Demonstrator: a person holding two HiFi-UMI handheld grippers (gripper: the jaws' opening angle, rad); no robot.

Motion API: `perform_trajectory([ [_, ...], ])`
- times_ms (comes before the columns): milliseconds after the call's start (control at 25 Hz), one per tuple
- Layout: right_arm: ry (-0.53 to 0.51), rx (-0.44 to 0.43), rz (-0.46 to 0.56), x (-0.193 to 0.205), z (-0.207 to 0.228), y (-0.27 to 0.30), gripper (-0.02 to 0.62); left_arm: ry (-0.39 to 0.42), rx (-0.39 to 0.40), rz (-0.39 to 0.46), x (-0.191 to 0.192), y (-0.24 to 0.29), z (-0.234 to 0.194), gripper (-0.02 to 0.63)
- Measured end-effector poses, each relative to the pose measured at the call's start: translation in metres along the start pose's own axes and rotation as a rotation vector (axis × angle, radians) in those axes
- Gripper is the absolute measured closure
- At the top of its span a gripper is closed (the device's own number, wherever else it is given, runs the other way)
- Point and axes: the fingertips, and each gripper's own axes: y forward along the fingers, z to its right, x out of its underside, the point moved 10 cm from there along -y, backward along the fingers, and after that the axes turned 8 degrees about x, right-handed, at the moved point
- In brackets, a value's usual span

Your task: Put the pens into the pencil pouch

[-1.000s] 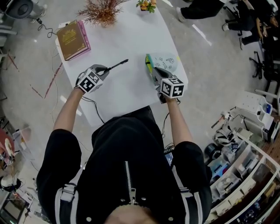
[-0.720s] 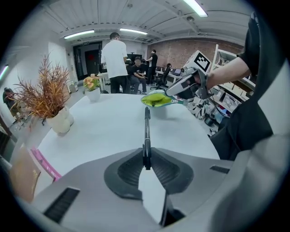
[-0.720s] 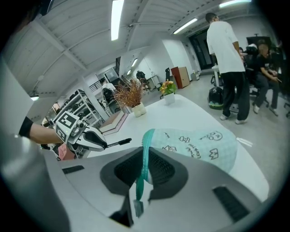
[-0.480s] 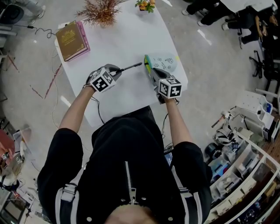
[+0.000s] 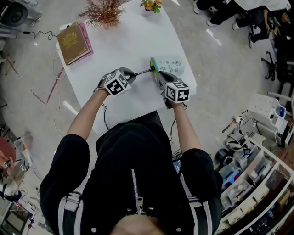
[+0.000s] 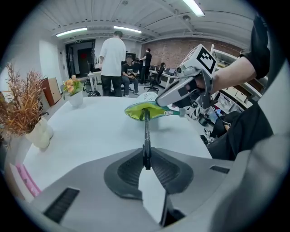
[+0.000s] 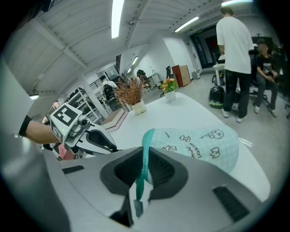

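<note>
A pale mint pencil pouch [image 5: 170, 65] [image 7: 199, 145] with doodle print lies near the white table's right edge. Its green zip edge [image 7: 146, 158] is pinched in my right gripper [image 5: 161, 77] [image 7: 144, 168], which is shut on it and holds the mouth [image 6: 146, 110] open. My left gripper [image 5: 130, 76] [image 6: 146, 159] is shut on a black pen [image 5: 143, 71] [image 6: 146, 133]. The pen points at the pouch, and its tip sits at the yellow-green opening.
A brown book on a pink one [image 5: 73, 42] lies at the table's far left. A dried plant in a pot [image 5: 104, 12] and a small flower pot [image 5: 154, 5] stand at the far edge. People [image 6: 112, 65] stand beyond the table [image 5: 124, 46].
My left gripper has carried the pen to the right across the table, from the middle up to the pouch's mouth. The right gripper and pouch have stayed put.
</note>
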Motion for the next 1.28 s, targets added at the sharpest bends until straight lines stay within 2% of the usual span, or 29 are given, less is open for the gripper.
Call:
perform_trajectory([
  [400, -0.015, 0.003, -0.014, 0.004, -0.003, 0.000, 0.552, 0.018, 0.031, 0.005, -0.022, 0.019, 0.006, 0.534],
  [800, -0.010, -0.005, -0.030, 0.008, -0.004, 0.005, 0.552, 0.008, 0.054, 0.056, -0.040, 0.034, 0.006, 0.534],
  [1000, -0.008, -0.013, -0.027, 0.007, -0.004, 0.004, 0.552, -0.015, 0.069, 0.105, -0.046, 0.041, 0.005, 0.534],
  [1280, 0.006, -0.029, -0.027, 0.006, -0.002, 0.005, 0.552, -0.098, 0.118, 0.169, -0.047, 0.049, -0.001, 0.534],
])
